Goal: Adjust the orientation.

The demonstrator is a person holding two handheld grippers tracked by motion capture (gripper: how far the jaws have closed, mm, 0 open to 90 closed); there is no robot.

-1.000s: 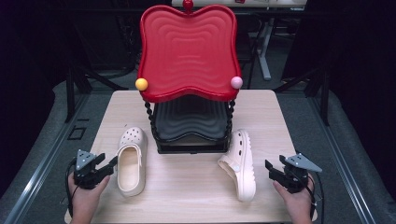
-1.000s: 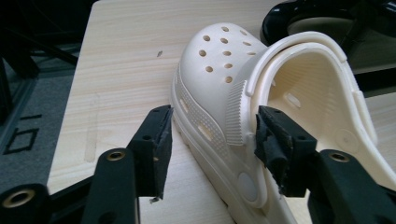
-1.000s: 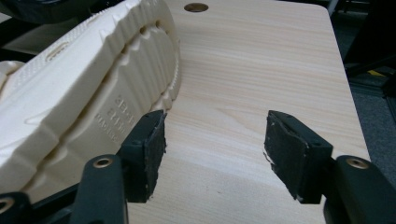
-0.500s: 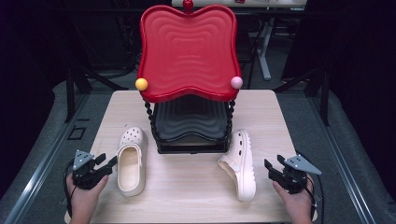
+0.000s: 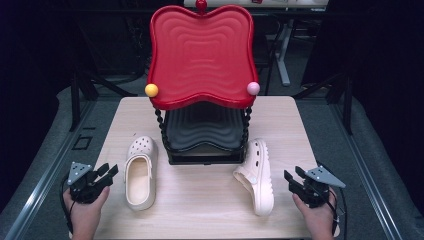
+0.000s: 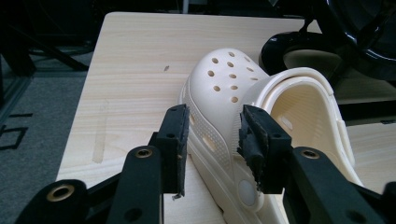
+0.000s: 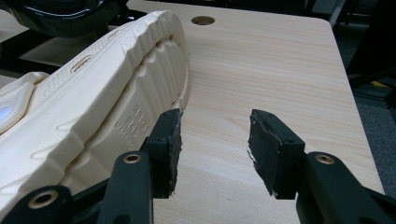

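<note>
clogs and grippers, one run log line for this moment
left gripper: open, closing, near upright clog | right gripper: open, closing, near tipped clog

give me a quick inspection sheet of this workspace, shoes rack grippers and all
surface: light wooden table, one round hole at a far corner
job's things: left clog upright, opening up; right clog tipped on its side, sole toward the right gripper
rack: two-tier stand, red top tray, black lower tray, both bare
clutter: nothing seen
grippers: left gripper and right gripper open, jaws just been closing, gripping nothing; left aimed at the left clog
cables: black cable trails from the right gripper
surroundings: dark room, grey floor, desk legs behind
</note>
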